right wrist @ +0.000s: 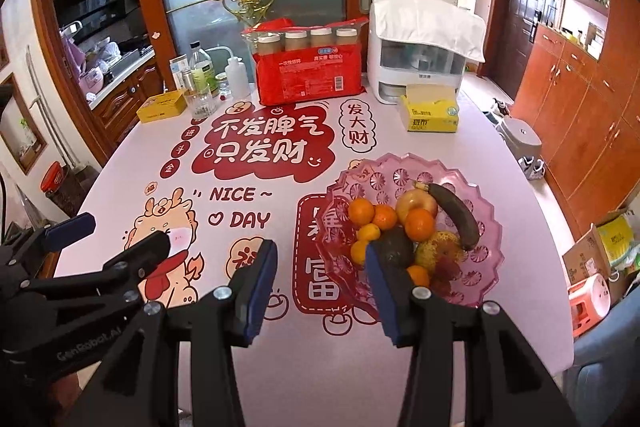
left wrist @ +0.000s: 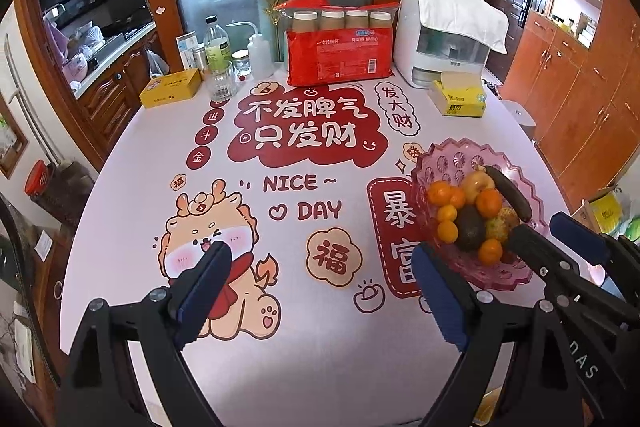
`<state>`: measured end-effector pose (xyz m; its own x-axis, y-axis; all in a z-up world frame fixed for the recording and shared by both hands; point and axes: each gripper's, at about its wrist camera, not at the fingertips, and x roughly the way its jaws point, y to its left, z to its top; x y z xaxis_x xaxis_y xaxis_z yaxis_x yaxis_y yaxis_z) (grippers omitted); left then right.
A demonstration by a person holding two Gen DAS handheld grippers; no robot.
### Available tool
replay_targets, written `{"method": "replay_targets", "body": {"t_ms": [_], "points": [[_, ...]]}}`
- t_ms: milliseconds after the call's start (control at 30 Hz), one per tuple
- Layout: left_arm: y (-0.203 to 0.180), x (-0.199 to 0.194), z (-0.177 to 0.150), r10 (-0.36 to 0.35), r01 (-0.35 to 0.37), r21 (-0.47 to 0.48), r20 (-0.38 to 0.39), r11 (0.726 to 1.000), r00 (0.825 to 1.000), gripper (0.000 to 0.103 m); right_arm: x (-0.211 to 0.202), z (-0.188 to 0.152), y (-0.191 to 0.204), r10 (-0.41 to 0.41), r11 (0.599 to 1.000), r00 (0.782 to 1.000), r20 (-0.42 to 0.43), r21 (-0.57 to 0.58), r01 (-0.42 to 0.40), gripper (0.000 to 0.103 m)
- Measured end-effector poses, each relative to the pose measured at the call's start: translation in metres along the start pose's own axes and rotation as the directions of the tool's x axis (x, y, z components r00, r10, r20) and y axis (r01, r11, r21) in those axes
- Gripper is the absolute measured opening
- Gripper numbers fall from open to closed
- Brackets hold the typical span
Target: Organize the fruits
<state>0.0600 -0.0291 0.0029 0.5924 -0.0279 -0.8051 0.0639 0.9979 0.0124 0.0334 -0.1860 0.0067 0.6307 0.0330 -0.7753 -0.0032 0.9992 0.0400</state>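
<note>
Fruit bowl [right wrist: 486,187]: a pink scalloped bowl is seen at right of centre on the desk [right wrist: 280,355], its rim near the right desk edge.
Fruit: oranges [right wrist: 419,225], an apple [right wrist: 416,203], an avocado [right wrist: 396,247] and a dark banana [right wrist: 456,213] are piled inside the bowl.
Left gripper [left wrist: 320,291]: released, jaws spread wide, nothing between them.
Right gripper [right wrist: 322,291]: released, jaws partly apart, nothing grasped.
Open room: the printed centre and lower left are bare.
Far edge: a red package [left wrist: 338,57], bottles and tissue boxes are lined along it.
</note>
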Motion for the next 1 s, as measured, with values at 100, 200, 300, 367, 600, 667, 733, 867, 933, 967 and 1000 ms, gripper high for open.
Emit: {"method": "replay_targets", "body": {"t_ms": [100,200,300,367,600,667,733,867,933,967,1000], "points": [[-0.002,-0.001,0.0,-0.002,0.002,-0.004,0.001,1.0,1.0,0.091,-0.002,0.0,-0.001,0.002,1.0,1.0,0.002,-0.004,-0.002,0.046],[-0.003,-0.002,0.0,-0.003,0.003,-0.007,0.002,1.0,1.0,0.091,-0.004,0.001,-0.003,-0.001,1.0,1.0,0.008,-0.006,0.001,0.046],[-0.005,-0.002,0.0,-0.005,0.005,-0.009,0.002,1.0,1.0,0.091,-0.007,0.001,-0.004,-0.003,1.0,1.0,0.014,-0.009,0.004,0.047],[-0.008,-0.002,0.0,-0.006,0.006,-0.009,0.002,1.0,1.0,0.091,-0.008,0.001,-0.005,-0.004,1.0,1.0,0.018,-0.011,0.005,0.046],[-0.008,-0.003,0.0,-0.006,0.006,-0.011,0.001,1.0,1.0,0.091,-0.009,0.002,-0.007,-0.002,1.0,1.0,0.019,-0.011,0.002,0.047],[-0.009,-0.002,0.0,-0.007,0.007,-0.012,-0.001,1.0,1.0,0.091,-0.009,0.002,-0.006,-0.003,1.0,1.0,0.019,-0.011,0.003,0.047],[-0.009,-0.002,0.001,-0.009,0.009,-0.012,-0.005,1.0,1.0,0.091,-0.01,0.002,-0.006,-0.001,1.0,1.0,0.02,-0.013,0.001,0.047],[-0.01,0.002,-0.002,-0.011,0.011,-0.022,-0.018,1.0,1.0,0.091,-0.011,0.005,-0.006,0.002,1.0,1.0,0.022,-0.016,-0.001,0.047],[-0.008,0.004,-0.002,-0.013,0.012,-0.026,-0.024,1.0,1.0,0.091,-0.011,0.006,-0.005,0.004,1.0,1.0,0.02,-0.016,-0.003,0.047],[-0.009,0.005,-0.003,-0.014,0.013,-0.027,-0.028,1.0,1.0,0.091,-0.011,0.005,-0.005,0.002,1.0,1.0,0.02,-0.015,-0.002,0.047],[-0.008,0.005,-0.003,-0.015,0.014,-0.028,-0.031,1.0,0.999,0.091,-0.011,0.005,-0.005,0.003,1.0,1.0,0.021,-0.015,-0.002,0.047]]}}
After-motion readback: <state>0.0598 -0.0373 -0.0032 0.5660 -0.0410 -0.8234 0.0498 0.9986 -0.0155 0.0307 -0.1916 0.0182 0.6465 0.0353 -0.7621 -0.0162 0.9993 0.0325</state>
